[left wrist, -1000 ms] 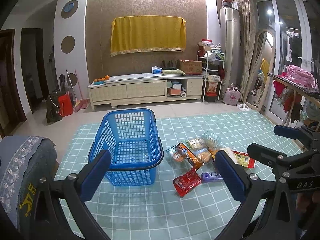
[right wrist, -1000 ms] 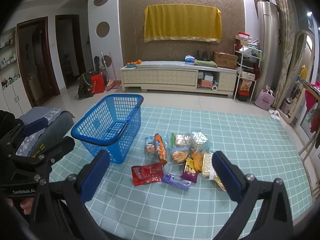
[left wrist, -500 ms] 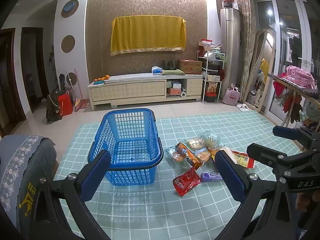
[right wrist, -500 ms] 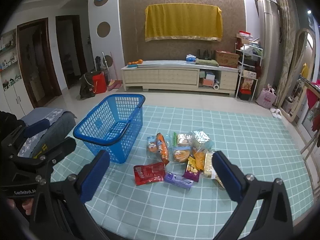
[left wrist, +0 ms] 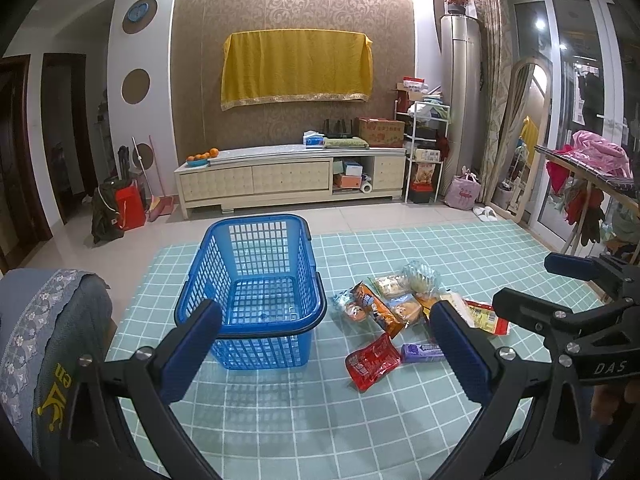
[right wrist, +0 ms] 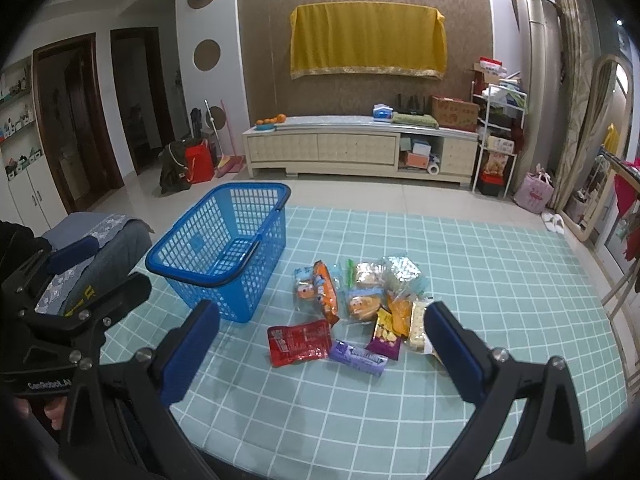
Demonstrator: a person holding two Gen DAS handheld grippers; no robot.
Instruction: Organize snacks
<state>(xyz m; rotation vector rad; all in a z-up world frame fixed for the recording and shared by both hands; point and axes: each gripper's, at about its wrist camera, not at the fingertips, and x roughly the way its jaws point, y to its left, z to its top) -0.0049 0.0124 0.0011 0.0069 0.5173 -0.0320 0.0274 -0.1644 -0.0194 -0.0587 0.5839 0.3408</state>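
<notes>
Left wrist view: blue basket (left wrist: 256, 292) sits empty; both tools (left wrist: 326, 354) (right wrist: 322, 350) gape wide, holding nothing.

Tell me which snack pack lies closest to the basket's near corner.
The flat red packet, lying just off the blue basket; the purple bar and the other snacks sit farther right.

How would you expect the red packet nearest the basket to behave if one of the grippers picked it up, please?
The red packet lies flat and looks like thin, glossy film, so it will probably be light and flop or sag from a pinch at one edge. That sheen suggests it may slip between the pads. It lies apart from the purple bar, so lifting it should disturb little.
</notes>
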